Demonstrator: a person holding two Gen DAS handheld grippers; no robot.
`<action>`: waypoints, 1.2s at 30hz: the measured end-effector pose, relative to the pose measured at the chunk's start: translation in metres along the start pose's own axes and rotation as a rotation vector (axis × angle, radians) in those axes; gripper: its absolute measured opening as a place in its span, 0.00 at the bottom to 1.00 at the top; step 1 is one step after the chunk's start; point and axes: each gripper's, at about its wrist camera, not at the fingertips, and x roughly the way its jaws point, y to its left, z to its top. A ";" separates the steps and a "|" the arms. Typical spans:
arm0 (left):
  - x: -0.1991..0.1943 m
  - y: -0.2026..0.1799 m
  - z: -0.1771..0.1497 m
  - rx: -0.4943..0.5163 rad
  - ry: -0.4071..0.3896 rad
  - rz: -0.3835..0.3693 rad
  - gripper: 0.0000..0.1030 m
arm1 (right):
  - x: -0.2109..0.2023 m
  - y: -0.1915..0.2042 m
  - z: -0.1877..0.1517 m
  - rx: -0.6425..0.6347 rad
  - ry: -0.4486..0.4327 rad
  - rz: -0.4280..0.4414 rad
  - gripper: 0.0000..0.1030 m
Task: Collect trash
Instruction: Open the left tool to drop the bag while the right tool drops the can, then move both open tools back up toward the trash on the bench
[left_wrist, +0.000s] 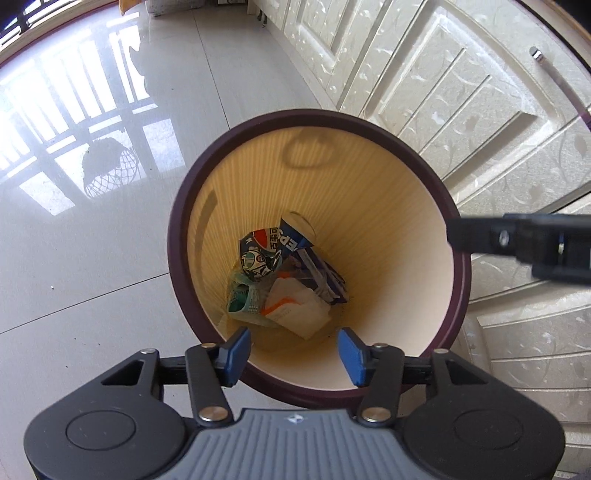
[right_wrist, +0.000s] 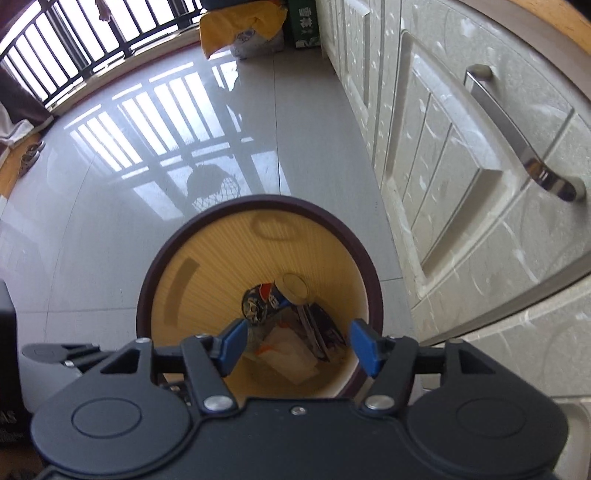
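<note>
Trash sits at the bottom of the round bin (left_wrist: 458, 295), dark-rimmed w/ pale yellow inner wall, standing on the tiled floor (left_wrist: 110, 277) just beside the white cabinet doors (left_wrist: 461, 110). In the pile: crushed Pepsi can (left_wrist: 275, 242), green wrapper (left_wrist: 242, 301), white paper w/ orange print (left_wrist: 295, 308), dark blue packet (left_wrist: 325, 277). Left gripper (left_wrist: 294, 354) hangs over the bin's near rim, jaws apart, nothing btwn the blue pads. Right gripper (right_wrist: 299, 343) also points down into the bin, jaws apart & empty. Metal handle (right_wrist: 524, 140) on the nearest door.
</note>
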 end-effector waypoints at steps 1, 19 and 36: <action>-0.002 0.000 0.000 0.001 -0.003 0.003 0.53 | -0.001 0.000 -0.001 -0.008 0.004 -0.004 0.63; -0.055 0.008 -0.004 -0.025 -0.053 0.055 0.90 | -0.042 -0.005 -0.008 -0.035 -0.038 -0.012 1.00; -0.132 0.015 -0.014 -0.082 -0.154 0.121 1.00 | -0.093 0.002 -0.014 -0.101 -0.077 -0.060 1.00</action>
